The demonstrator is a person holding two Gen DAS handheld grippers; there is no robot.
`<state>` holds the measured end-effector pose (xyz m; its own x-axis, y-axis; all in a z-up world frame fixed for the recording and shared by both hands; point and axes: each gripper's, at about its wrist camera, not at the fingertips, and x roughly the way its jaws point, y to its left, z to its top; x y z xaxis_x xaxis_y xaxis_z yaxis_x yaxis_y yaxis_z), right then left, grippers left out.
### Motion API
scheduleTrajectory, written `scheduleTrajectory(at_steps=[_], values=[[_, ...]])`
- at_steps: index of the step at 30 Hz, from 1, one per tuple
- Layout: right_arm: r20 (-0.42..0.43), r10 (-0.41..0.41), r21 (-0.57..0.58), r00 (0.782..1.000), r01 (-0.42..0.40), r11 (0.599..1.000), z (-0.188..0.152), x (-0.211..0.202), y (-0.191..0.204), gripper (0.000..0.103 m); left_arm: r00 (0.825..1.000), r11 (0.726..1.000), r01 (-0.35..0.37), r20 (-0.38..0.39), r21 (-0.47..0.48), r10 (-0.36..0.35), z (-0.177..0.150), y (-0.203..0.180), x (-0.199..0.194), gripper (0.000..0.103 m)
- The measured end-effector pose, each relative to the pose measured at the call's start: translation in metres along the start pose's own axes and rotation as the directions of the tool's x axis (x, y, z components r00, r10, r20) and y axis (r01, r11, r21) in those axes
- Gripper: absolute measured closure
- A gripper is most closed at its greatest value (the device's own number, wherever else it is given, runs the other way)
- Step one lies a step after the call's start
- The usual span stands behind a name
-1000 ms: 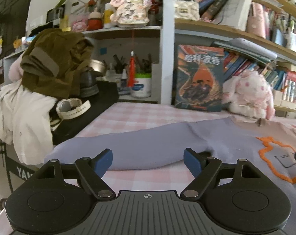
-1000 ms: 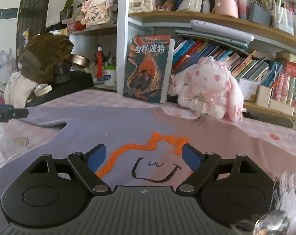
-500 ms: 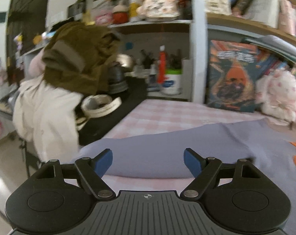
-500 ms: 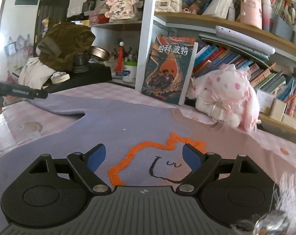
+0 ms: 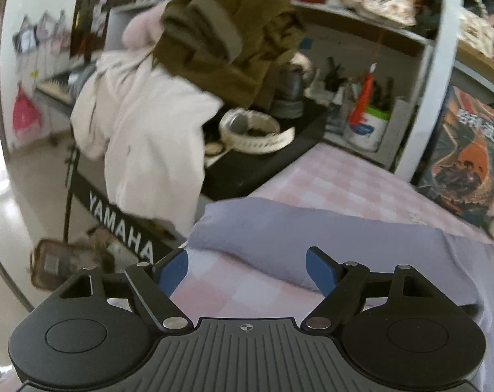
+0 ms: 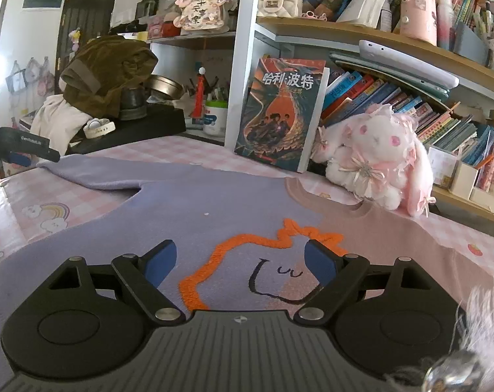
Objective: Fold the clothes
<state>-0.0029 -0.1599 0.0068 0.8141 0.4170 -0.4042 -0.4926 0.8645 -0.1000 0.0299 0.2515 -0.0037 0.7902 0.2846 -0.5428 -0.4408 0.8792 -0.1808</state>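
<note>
Hovering wide open and empty, the left tool [image 5: 245, 269] sits just short of the lilac sleeve [image 5: 312, 238], whose long axis runs crosswise ahead, cuff to its left. The right tool [image 6: 238, 259], equally spread and empty, hangs over the sweater [image 6: 214, 209] chest, spread flat on the checked table [image 6: 34, 196]. Left is nearer the cuff.

Sweater [image 6: 188, 209] lies flat on the desk [image 6: 34, 202], one sleeve [image 5: 279, 228] extending left. Book [image 6: 279, 114] and plush rabbit [image 6: 377, 160] stand behind it; keyboard [image 5: 247, 163] left of desk.
</note>
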Motion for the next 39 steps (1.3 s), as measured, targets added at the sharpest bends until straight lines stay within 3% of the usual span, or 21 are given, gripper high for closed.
scheduleTrajectory(at_steps=[4, 6, 9, 16, 21, 27, 31, 34, 39], values=[[-0.001, 0.001, -0.003, 1.000, -0.001, 1.000, 0.001, 0.001, 0.000, 0.018, 1.000, 0.998, -0.020, -0.021, -0.059, 0.019, 0.005, 0.015, 0.008, 0.025], [-0.002, 0.000, -0.003, 1.000, 0.000, 1.000, 0.001, 0.001, 0.000, 0.018, 1.000, 0.997, 0.009, -0.017, -0.083, -0.010, 0.004, 0.012, 0.010, 0.028], [-0.006, -0.001, -0.006, 1.000, 0.001, 1.000, 0.001, 0.002, 0.001, 0.018, 0.998, 0.992, 0.054, -0.007, -0.118, -0.055, 0.003, 0.009, 0.013, 0.041], [-0.003, -0.003, -0.020, 1.000, 0.002, 1.000, 0.001, 0.001, 0.003, 0.018, 0.989, 0.971, 0.149, 0.019, -0.187, -0.149, 0.000, -0.001, 0.021, 0.050], [-0.007, 0.000, -0.024, 1.000, 0.000, 1.000, 0.001, 0.002, 0.003, 0.018, 0.990, 0.955, 0.138, 0.018, -0.263, -0.138, 0.006, 0.005, 0.031, 0.074], [-0.017, -0.001, -0.033, 1.000, 0.000, 0.999, 0.000, 0.003, 0.005, 0.018, 0.992, 0.910, 0.123, 0.028, -0.396, -0.122, 0.008, 0.025, 0.036, 0.076], [-0.028, -0.004, -0.046, 1.000, 0.002, 0.999, 0.000, 0.005, 0.007, 0.018, 0.994, 0.892, 0.105, 0.017, -0.440, -0.109, 0.008, 0.034, 0.039, 0.095], [-0.030, -0.007, -0.073, 1.000, 0.004, 0.997, 0.000, 0.005, 0.012, 0.018, 0.992, 0.889, 0.116, 0.015, -0.444, -0.122, 0.008, 0.038, 0.040, 0.100], [-0.020, 0.002, -0.121, 1.000, -0.005, 0.993, -0.001, 0.004, 0.020, 0.018, 0.988, 0.915, 0.156, 0.069, -0.371, -0.140, 0.016, 0.025, 0.023, 0.100]])
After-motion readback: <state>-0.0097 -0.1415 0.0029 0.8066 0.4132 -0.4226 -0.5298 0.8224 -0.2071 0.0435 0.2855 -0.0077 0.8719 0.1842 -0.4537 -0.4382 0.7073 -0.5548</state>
